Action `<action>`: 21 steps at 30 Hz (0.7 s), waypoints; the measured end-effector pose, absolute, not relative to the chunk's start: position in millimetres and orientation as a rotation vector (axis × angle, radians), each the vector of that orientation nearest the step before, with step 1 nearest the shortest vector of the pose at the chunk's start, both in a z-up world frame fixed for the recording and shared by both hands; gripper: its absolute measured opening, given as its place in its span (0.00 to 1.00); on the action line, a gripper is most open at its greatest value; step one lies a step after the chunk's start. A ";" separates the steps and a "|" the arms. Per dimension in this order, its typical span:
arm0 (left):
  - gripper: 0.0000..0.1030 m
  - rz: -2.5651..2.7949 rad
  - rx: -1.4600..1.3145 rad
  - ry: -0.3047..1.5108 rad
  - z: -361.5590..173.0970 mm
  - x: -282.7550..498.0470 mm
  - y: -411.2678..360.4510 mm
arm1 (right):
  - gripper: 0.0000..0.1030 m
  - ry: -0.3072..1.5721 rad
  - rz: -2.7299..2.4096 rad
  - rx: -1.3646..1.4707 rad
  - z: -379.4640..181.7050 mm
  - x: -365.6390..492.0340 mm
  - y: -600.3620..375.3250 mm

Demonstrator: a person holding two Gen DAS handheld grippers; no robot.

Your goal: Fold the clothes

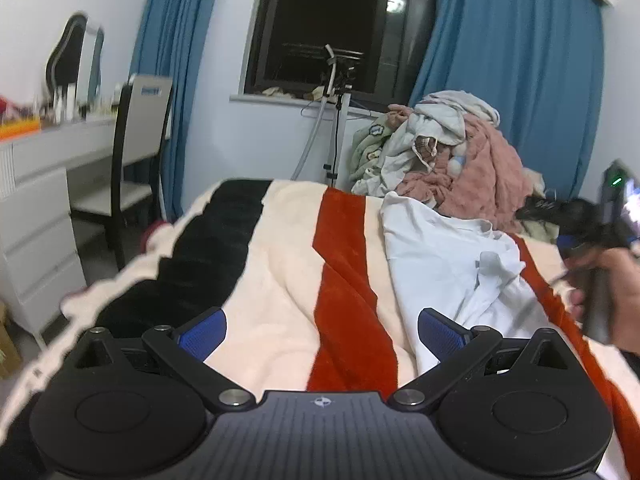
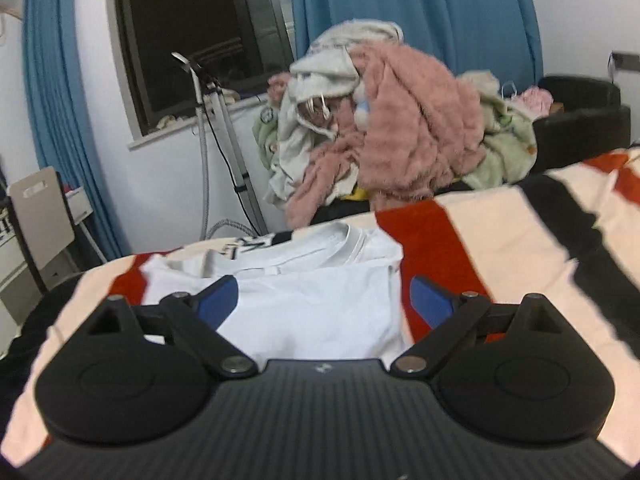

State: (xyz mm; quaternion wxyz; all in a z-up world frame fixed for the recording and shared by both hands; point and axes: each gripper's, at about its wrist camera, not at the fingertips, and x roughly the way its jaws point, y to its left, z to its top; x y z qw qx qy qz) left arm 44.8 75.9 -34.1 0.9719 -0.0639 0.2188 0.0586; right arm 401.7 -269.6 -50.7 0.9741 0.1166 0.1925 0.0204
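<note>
A white T-shirt (image 1: 448, 256) lies partly folded on a bed blanket (image 1: 280, 272) striped cream, red and black. My left gripper (image 1: 322, 330) hovers open above the blanket, its blue pads wide apart, with the shirt's near edge beside the right pad. In the right wrist view the same T-shirt (image 2: 320, 300) lies with its collar at the far side. My right gripper (image 2: 324, 300) stands open over it with nothing pressed between the pads. A hand holding the right gripper (image 1: 604, 264) shows at the right edge of the left wrist view.
A heap of unfolded clothes (image 2: 392, 136), pink, white and pale green, is piled past the bed's far end. A garment steamer stand (image 1: 336, 120) is under the dark window. A white dresser (image 1: 36, 208) and a chair (image 1: 132, 152) stand to the left. Blue curtains (image 1: 512, 72) flank the window.
</note>
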 end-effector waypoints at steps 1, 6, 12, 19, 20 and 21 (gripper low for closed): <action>1.00 0.113 -0.123 0.435 -30.1 40.0 74.4 | 0.92 0.382 0.044 0.227 -44.2 387.3 -269.9; 1.00 0.060 -0.122 0.416 -16.6 14.5 66.0 | 0.92 0.362 0.091 0.195 -17.8 307.4 -269.5; 1.00 0.015 -0.126 0.424 -9.0 -17.4 54.2 | 0.92 0.362 0.114 0.199 -1.1 214.4 -274.7; 1.00 -0.033 -0.097 0.445 -15.0 -47.6 33.7 | 0.92 0.382 0.065 0.187 -1.5 115.8 -277.9; 1.00 -0.045 -0.096 0.445 -16.2 -50.2 31.4 | 0.92 0.374 0.067 0.179 -4.4 102.8 -277.1; 1.00 -0.051 -0.085 0.444 -17.1 -51.5 28.5 | 0.92 0.367 0.069 0.170 -7.4 90.1 -276.2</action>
